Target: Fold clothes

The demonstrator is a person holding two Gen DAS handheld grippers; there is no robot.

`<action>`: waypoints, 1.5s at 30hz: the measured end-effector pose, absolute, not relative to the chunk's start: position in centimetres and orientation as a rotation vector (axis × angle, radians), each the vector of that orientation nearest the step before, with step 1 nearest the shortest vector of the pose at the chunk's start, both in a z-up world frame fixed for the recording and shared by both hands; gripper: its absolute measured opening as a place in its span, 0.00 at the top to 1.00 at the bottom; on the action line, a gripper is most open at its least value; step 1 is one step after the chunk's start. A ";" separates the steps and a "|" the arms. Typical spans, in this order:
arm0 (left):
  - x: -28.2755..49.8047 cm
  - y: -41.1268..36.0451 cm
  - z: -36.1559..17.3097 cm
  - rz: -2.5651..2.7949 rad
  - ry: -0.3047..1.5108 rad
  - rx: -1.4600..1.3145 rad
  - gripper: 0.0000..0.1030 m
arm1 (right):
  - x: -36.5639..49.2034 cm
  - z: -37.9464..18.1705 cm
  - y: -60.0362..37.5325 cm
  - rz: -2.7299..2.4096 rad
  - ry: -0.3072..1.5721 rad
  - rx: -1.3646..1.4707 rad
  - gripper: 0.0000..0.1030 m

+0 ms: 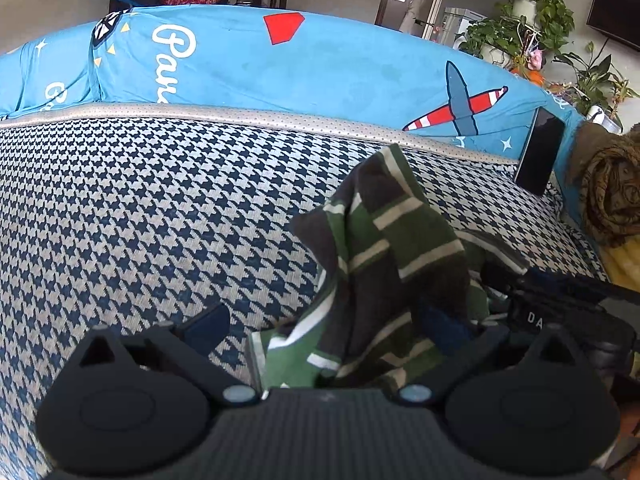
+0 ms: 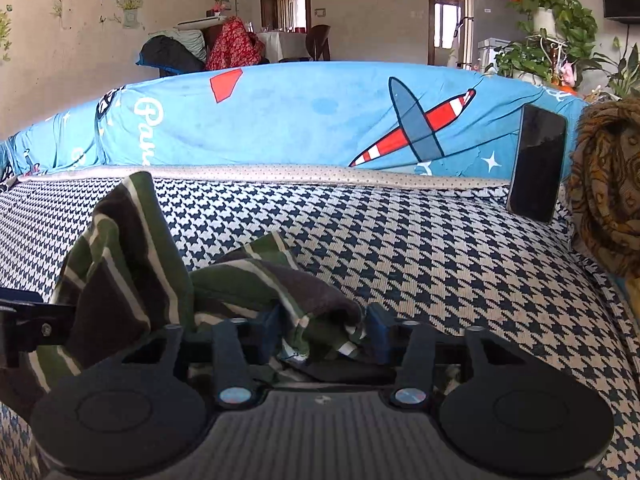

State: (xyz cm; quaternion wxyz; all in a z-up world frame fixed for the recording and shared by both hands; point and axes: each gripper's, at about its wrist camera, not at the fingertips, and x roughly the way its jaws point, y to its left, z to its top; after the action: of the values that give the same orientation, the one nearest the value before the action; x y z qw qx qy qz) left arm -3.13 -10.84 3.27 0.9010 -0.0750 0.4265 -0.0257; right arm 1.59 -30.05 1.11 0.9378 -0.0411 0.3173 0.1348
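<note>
A green, dark brown and white striped garment (image 1: pixel 384 264) lies bunched on the houndstooth sofa seat (image 1: pixel 140 208). My left gripper (image 1: pixel 328 324) is open, its jaws wide apart, with the cloth draped between them and over the right finger. In the right wrist view the same garment (image 2: pixel 132 256) rises in a peak at the left and spreads low in front. My right gripper (image 2: pixel 320 332) has its blue pads (image 2: pixel 376 330) partly closed around a fold of the garment; the cloth fills the gap.
A blue airplane-print cover (image 2: pixel 304 120) drapes the sofa back. A black phone (image 2: pixel 538 164) leans against it at the right. A brown patterned cloth (image 2: pixel 608 184) sits at the right end. House plants (image 2: pixel 548 36) stand behind.
</note>
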 end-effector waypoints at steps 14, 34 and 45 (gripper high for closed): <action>-2.3 -10.6 -0.5 0.099 0.991 -0.050 0.00 | 0.4 5.4 -35.6 -0.079 0.464 0.132 0.93; -2.6 -9.8 -1.7 0.070 1.064 -0.080 0.00 | 0.3 5.9 -33.8 0.241 0.507 0.219 0.83; -2.5 -6.6 -0.1 0.098 1.009 -0.154 0.00 | 1.0 3.4 -26.8 0.490 0.596 0.148 0.39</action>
State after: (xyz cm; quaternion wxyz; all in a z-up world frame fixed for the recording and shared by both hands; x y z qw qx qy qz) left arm -2.54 -6.55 -0.15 0.8715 -0.0738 0.4825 0.0467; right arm 0.96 -26.85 3.42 0.9237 0.0720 0.2906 0.2390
